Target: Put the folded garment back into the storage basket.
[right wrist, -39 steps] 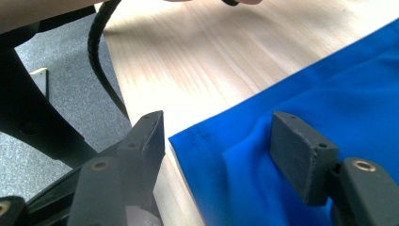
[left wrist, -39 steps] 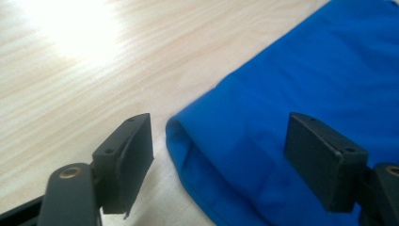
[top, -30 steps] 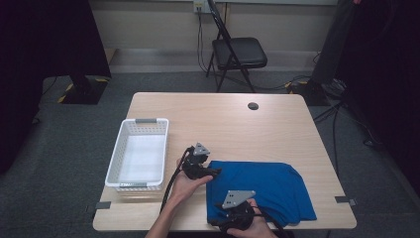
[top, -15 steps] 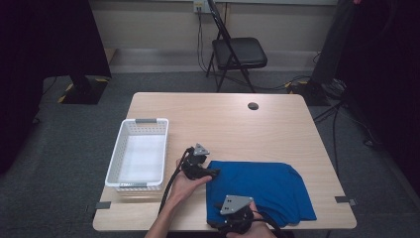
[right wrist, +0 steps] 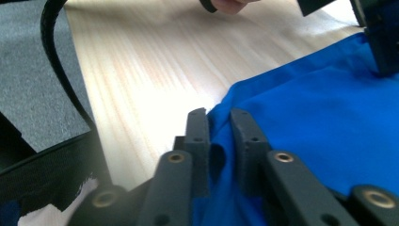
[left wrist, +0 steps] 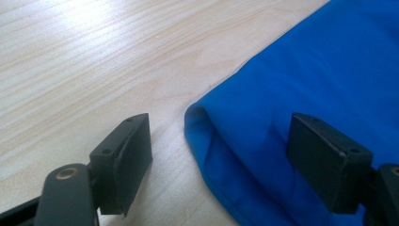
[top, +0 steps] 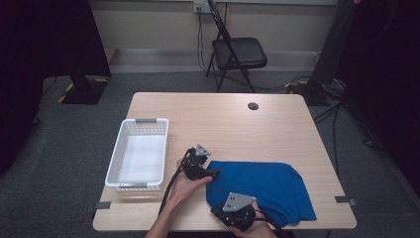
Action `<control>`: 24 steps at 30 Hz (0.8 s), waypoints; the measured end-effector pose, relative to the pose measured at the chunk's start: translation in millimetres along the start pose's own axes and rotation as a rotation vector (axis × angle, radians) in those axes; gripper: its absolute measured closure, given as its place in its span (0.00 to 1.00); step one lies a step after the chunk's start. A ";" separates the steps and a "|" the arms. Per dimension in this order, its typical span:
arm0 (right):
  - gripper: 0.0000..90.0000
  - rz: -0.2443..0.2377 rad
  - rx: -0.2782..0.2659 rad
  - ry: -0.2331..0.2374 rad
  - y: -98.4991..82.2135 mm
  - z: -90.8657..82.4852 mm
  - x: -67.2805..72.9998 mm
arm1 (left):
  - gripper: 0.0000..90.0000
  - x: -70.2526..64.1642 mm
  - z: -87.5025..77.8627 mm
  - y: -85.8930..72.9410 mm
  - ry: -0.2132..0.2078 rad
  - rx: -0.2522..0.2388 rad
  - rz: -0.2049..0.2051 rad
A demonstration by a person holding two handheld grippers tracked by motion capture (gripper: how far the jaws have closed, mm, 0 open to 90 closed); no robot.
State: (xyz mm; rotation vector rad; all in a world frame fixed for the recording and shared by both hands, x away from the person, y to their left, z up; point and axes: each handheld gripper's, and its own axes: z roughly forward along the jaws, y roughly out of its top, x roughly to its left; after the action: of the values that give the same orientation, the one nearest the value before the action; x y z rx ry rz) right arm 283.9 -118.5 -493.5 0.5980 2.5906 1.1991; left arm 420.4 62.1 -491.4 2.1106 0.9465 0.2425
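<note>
Light wooden tabletop bearing a white plastic lattice basket at left, a blue folded cloth at the near right, and a small black disc far.

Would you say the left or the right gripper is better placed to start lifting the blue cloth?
Probably the right gripper: its jaws are nearly shut on a fold at the blue cloth edge. The left gripper has open jaws straddling a corner, gripping nothing yet.
</note>
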 end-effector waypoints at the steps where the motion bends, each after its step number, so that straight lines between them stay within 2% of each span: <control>1: 0.90 0.007 -0.006 -0.002 -0.6 0.0 -1.0 | 0.25 0.0 0.3 -0.3 0.001 0.000 0.007; 6: 0.90 0.014 -0.008 0.004 -0.9 0.0 -2.0 | 0.30 -3.7 2.2 -0.4 0.016 -0.006 0.051; 9: 0.91 0.013 -0.008 0.004 -1.0 0.0 -2.1 | 0.39 -9.5 4.1 -0.4 0.015 -0.015 0.086; 11: 0.91 0.002 -0.009 -0.007 -1.1 0.0 -0.4 | 0.49 -12.4 5.5 -0.2 0.003 -0.026 0.100; 15: 0.92 0.012 -0.007 0.000 -0.9 -0.1 -1.7 | 0.63 -13.0 5.5 -0.1 -0.021 -0.031 0.095; 18: 0.92 0.010 0.003 0.001 0.5 -0.1 -2.0 | 0.74 -11.5 5.6 -0.9 -0.049 -0.041 0.070; 21: 0.93 0.021 0.002 0.011 0.9 0.1 -3.7 | 0.82 -13.4 6.2 0.0 -0.063 -0.033 0.071; 24: 0.93 0.031 0.006 0.021 1.7 0.0 -5.2 | 0.86 -12.5 6.4 0.2 -0.079 -0.032 0.054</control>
State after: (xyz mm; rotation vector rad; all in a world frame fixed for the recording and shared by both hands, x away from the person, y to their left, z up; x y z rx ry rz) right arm 289.0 -119.9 -492.0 0.6318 2.6130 1.2135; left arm 414.6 49.6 -493.8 2.1029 0.8346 0.1990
